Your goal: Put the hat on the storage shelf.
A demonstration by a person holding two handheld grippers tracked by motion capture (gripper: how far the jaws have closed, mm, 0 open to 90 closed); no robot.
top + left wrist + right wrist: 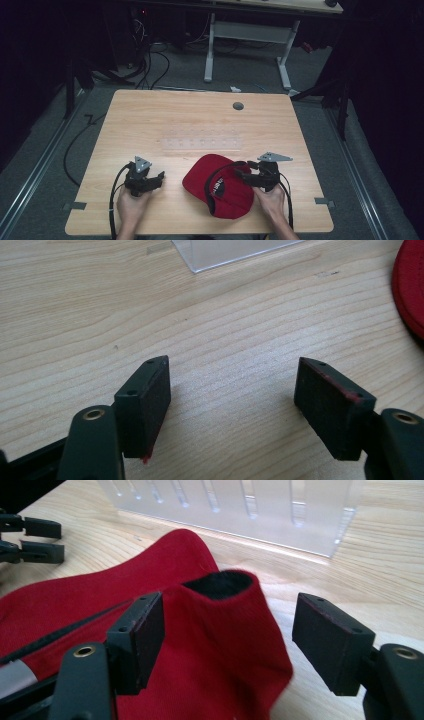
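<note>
Left hand [131,204] at the lower left of the high view holds the left gripper [161,176] low over bare tabletop [200,120], fingers spread wide, nothing between them (left gripper view: just wood grain in the gap). Left gripper [232,385] pads are black; one fingertip [150,390] shows a red fleck at its lower edge. Corner of a clear plastic rack [235,250] sits at the top centre of that view, edge of the red cap [410,285] at far right.

Centre of the high view: the clear rack [202,142] lies flat mid-tabletop, just above the cap. Red cap [215,182] rests at lower centre, opening up, black lining and some lettering visible (too small to read).

Right: right hand [270,200] holds the right gripper [240,170] at the cap's right edge. In the right gripper view the right gripper [227,625] has its fingers wide apart, a raised fold of red cap [215,630] standing between them; left finger [145,630] touches or nearly touches the fabric, the other is clear of it. Not clamped. Rack [235,505] runs across the top of that view, the left gripper [30,540] sits at upper left.
</note>
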